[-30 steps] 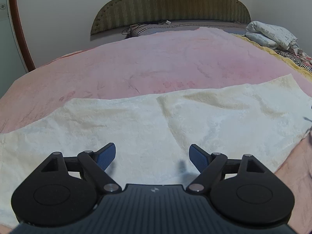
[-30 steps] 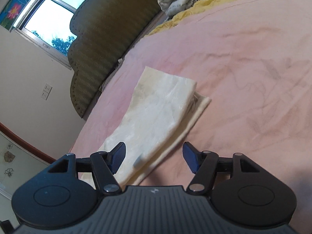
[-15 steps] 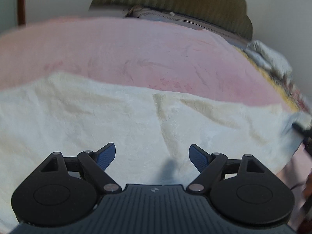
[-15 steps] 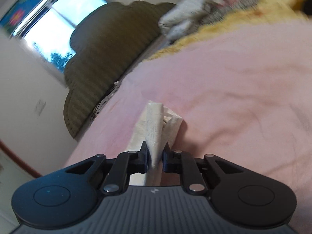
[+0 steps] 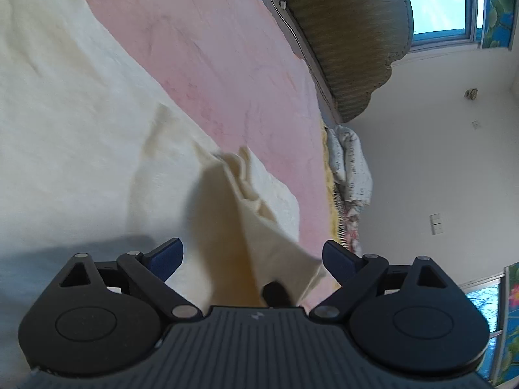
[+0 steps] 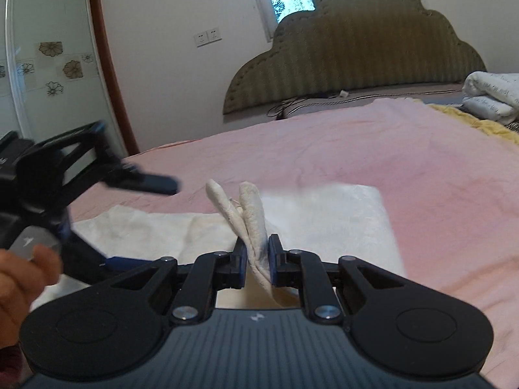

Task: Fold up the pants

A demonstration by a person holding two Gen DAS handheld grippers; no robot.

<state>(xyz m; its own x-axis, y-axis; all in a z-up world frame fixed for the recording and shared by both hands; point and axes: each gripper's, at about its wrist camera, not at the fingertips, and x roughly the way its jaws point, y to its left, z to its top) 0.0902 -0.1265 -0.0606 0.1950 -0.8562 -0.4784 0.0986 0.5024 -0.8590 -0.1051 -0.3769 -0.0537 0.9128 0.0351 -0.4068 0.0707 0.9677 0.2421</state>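
Cream white pants point(image 5: 74, 136) lie spread on the pink bedsheet point(image 5: 227, 64). My right gripper point(image 6: 257, 259) is shut on a bunched end of the pants point(image 6: 253, 220) and holds it lifted above the bed. That raised end point(image 5: 259, 227) hangs between the fingers of my left gripper point(image 5: 253, 256), which is open and not touching it. In the right wrist view the left gripper point(image 6: 107, 194) shows blurred at the left, open, held by a hand point(image 6: 22, 278). The rest of the pants point(image 6: 324, 214) lies flat beyond.
An olive padded headboard point(image 6: 356, 48) stands at the far end of the bed. Folded white bedding point(image 6: 489, 97) and a yellow blanket point(image 6: 486, 126) lie at the right. A dark cable point(image 6: 292, 107) runs along the bed's head.
My right gripper closed on the pants' end and lifted it over toward the left. My left gripper swung and tilted, staying open, with the raised cloth now between its fingers.
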